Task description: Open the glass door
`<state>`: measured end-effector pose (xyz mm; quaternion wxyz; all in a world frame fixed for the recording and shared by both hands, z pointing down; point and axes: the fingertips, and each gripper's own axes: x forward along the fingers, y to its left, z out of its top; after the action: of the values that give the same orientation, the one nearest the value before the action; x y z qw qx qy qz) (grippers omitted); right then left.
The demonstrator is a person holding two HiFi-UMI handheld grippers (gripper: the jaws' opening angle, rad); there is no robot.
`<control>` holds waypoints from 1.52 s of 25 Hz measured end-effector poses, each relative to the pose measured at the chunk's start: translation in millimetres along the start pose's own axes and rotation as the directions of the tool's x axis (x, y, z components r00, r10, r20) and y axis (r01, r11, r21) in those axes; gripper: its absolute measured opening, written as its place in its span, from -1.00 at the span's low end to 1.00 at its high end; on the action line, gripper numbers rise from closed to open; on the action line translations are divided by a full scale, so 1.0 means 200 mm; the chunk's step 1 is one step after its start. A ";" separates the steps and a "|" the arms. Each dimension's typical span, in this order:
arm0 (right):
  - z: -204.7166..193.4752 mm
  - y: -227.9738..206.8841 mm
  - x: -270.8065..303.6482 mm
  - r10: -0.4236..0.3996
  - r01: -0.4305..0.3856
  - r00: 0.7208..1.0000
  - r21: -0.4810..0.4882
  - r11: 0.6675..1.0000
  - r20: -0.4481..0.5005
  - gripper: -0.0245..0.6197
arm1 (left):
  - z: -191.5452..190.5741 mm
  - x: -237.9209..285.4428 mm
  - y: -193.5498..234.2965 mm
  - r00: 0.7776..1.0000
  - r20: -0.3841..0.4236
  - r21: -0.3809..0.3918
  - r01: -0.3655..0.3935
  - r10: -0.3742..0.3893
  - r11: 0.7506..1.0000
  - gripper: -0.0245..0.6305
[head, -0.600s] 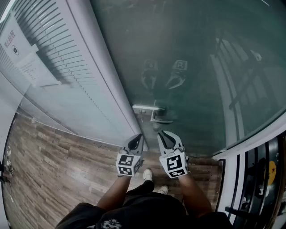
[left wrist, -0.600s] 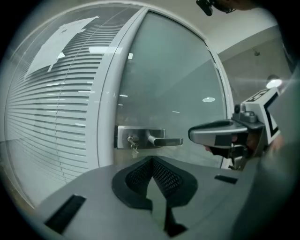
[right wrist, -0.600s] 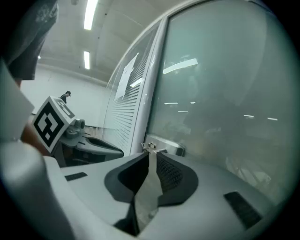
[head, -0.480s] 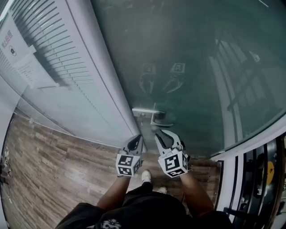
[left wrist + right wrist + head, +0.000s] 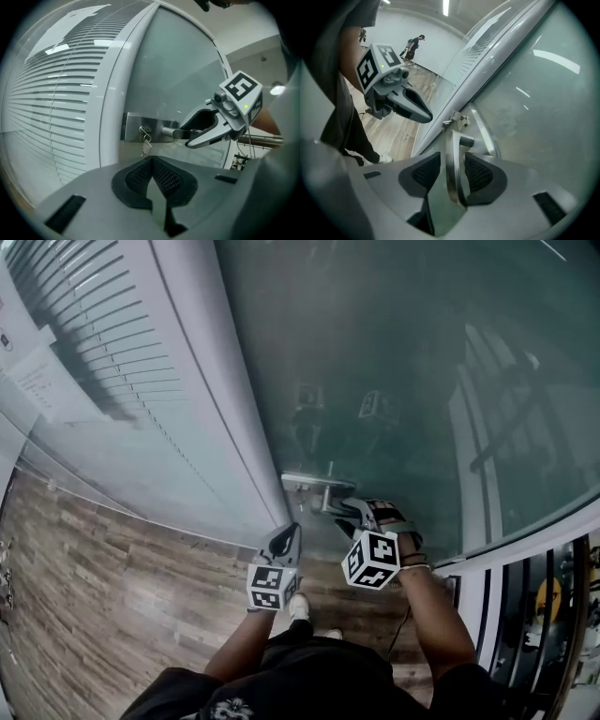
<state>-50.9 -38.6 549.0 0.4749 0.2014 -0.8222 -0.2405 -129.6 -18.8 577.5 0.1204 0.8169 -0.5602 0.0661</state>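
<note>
The frosted glass door (image 5: 394,352) carries a metal lever handle (image 5: 330,499) on a lock plate (image 5: 136,126), with a key (image 5: 145,147) hanging from it. My right gripper (image 5: 361,509) is rolled onto its side and has the door handle (image 5: 452,164) between its pads. In the right gripper view a thin gap shows on each side of the bar. The left gripper view shows the right gripper (image 5: 187,137) with one jaw above and one below the door handle (image 5: 171,133). My left gripper (image 5: 285,538) hangs shut and empty, short of the door and left of the handle.
A white door frame (image 5: 206,381) runs beside the glass, with slatted blinds (image 5: 103,334) behind the pane to its left. Wooden floor (image 5: 112,577) lies below, with the person's shoe (image 5: 298,606) close to the door. A dark railing (image 5: 553,615) stands at the far right.
My right gripper has moved forward and to the right, rolled over, and come around the door handle. The left gripper has stayed where it was.
</note>
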 end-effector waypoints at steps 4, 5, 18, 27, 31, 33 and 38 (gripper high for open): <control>-0.02 0.00 0.08 0.044 -0.044 0.999 -0.004 0.999 -0.022 -0.47 | 0.00 0.05 -0.01 1.000 0.014 0.038 0.015 -0.015 0.999 -0.91; -0.02 0.01 0.10 0.053 -0.053 0.998 -0.003 0.999 -0.026 -0.47 | 0.00 0.05 -0.01 1.000 0.013 0.040 0.020 -0.021 0.999 -0.91; 0.01 0.01 0.21 0.032 -0.033 0.999 -0.016 0.999 -0.023 -0.72 | -0.01 0.09 0.04 1.000 0.005 0.018 0.028 -0.029 0.999 -0.91; 0.05 0.01 0.22 -0.030 0.010 0.983 0.110 0.994 0.181 -0.80 | -0.02 0.11 0.00 0.998 -0.019 0.009 0.054 -0.053 0.999 -0.91; 0.11 0.00 0.23 -0.076 -0.037 0.917 0.272 0.961 0.392 -0.81 | -0.03 0.11 0.01 0.999 -0.016 0.015 0.049 -0.049 0.999 -0.91; 0.12 0.00 0.23 -0.083 -0.063 0.893 0.306 0.950 0.442 -0.81 | -0.03 0.12 0.01 0.999 -0.003 0.028 0.047 -0.047 0.999 -0.91; 0.11 -0.02 0.26 -0.058 -0.086 0.896 0.301 0.950 0.440 -0.81 | -0.02 0.17 0.02 0.998 0.000 0.038 0.059 -0.059 0.998 -0.91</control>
<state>-94.4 -66.5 572.8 0.2387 0.2079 -0.9377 -0.1436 -121.1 -50.5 590.1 0.1066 0.8352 -0.5347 0.0725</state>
